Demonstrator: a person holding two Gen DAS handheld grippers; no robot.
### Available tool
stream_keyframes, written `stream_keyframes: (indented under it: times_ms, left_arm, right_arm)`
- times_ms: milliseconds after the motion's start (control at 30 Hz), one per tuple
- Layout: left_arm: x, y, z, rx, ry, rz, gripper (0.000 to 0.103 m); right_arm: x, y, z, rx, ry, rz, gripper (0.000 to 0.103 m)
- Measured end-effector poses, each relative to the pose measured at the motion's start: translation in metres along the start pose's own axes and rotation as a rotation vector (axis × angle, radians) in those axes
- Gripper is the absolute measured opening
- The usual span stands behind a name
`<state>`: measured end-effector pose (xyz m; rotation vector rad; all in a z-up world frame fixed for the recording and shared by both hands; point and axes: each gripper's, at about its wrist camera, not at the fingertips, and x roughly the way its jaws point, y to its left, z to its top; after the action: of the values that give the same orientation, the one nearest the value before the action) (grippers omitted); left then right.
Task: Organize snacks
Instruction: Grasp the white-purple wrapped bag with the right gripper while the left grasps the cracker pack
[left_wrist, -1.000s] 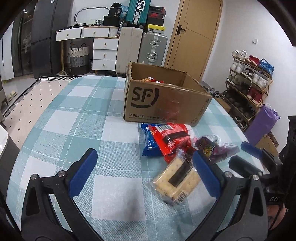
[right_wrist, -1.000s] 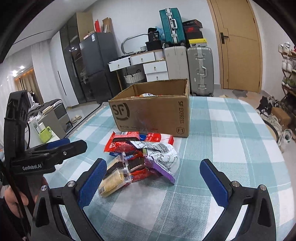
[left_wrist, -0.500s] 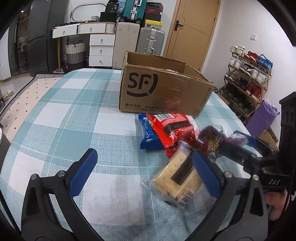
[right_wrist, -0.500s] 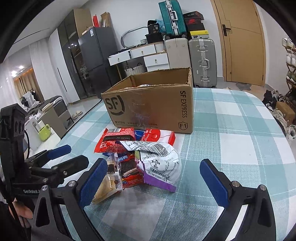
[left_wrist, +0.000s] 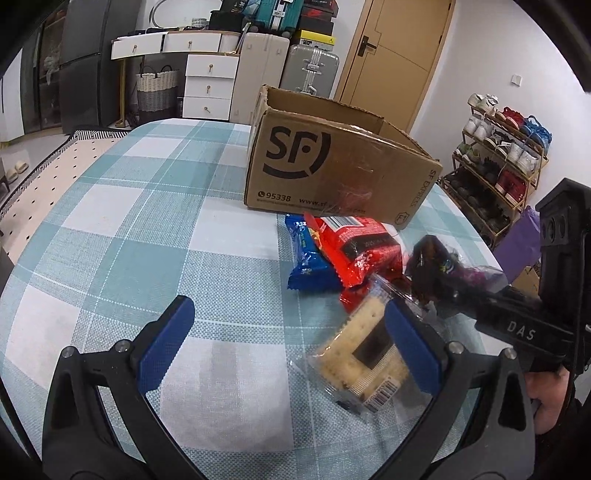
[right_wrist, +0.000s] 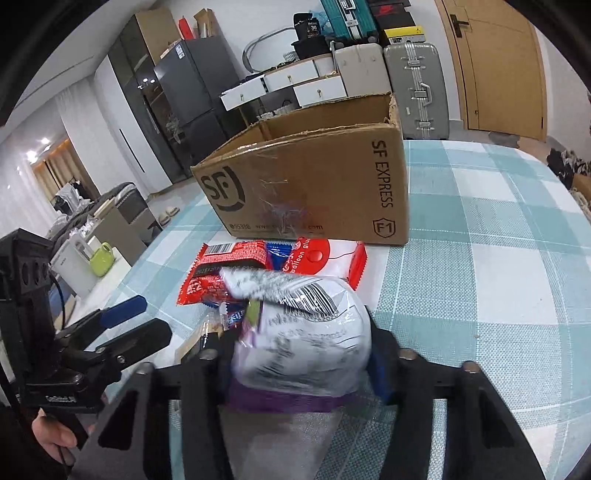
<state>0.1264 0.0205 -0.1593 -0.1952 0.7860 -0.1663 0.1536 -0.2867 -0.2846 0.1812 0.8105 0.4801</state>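
Observation:
A pile of snacks lies on the checked tablecloth in front of an open cardboard SF box (left_wrist: 332, 177). My right gripper (right_wrist: 303, 354) is shut on a white and purple snack bag (right_wrist: 306, 332); in the left wrist view it (left_wrist: 436, 288) grips the dark purple bag (left_wrist: 443, 266). My left gripper (left_wrist: 291, 339) is open and empty, low over the table, with a clear-wrapped cracker pack (left_wrist: 365, 354) by its right finger. A red pack (left_wrist: 354, 247) and a blue pack (left_wrist: 306, 254) lie beyond. The left gripper (right_wrist: 125, 325) also shows in the right wrist view.
The box (right_wrist: 314, 188) stands just behind the pile, with a red and white packet (right_wrist: 325, 258) at its foot. The table edge curves away on the right. Suitcases, drawers and a shoe rack (left_wrist: 506, 155) stand beyond the table.
My right gripper has moved forward into the pile and shut on the white and purple bag. My left gripper has come lower and closer to the cracker pack, still open.

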Motion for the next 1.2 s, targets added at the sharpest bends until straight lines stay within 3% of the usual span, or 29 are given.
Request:
stream_keyframes:
  times_ms: [500, 700, 900, 1200]
  left_arm:
    - [0.016, -0.003, 0.0, 0.021, 0.052, -0.023, 0.103]
    - [0.026, -0.02, -0.001, 0.105, 0.108, -0.077, 0.103]
    - [0.03, -0.029, 0.0, 0.128, 0.126, -0.107, 0.103]
    - [0.035, -0.047, -0.002, 0.192, 0.17, -0.107, 0.103]
  right_arm:
    - [-0.036, -0.006, -0.012, 0.061, -0.078, 0.039, 0.044]
    - [-0.063, -0.009, -0.023, 0.09, -0.121, 0.024, 0.044]
    - [-0.085, -0.009, -0.035, 0.103, -0.141, 0.021, 0.044]
    - [-0.104, -0.009, -0.05, 0.126, -0.148, 0.005, 0.044]
